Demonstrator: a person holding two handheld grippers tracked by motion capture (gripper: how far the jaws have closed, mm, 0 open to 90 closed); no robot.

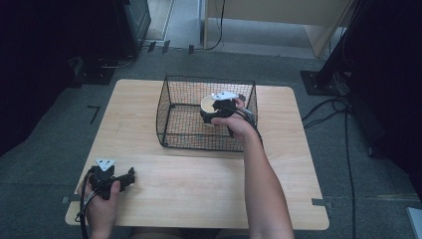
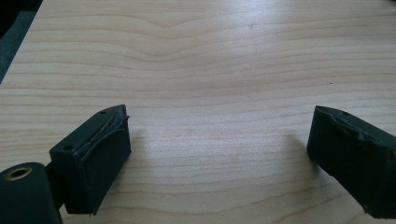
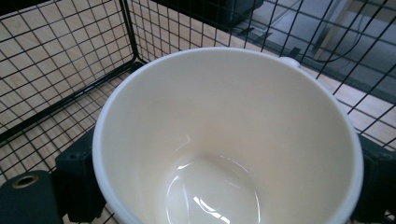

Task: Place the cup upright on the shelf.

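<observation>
Wire basket (image 1: pixel 169 107) walls surround the cup (image 3: pixel 224 140) clamped by right gripper (image 1: pixel 215 110) fingers; left gripper (image 2: pixel 219 154) fingers spread.

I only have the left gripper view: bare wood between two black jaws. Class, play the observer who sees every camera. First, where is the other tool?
Observer: The right tool is inside a black wire basket at the table's far side.
Operator: Is it carrying anything?
Observer: Yes, its jaws sit on either side of a cream cup, gripping it; the cup is empty.
Operator: Is the cup resting on the basket floor?
Observer: I cannot tell; the right gripper view shows the basket's mesh around the cup, but not its base.
Operator: And where is my tool on the table?
Observer: The left tool is open near the table's near left corner.
</observation>
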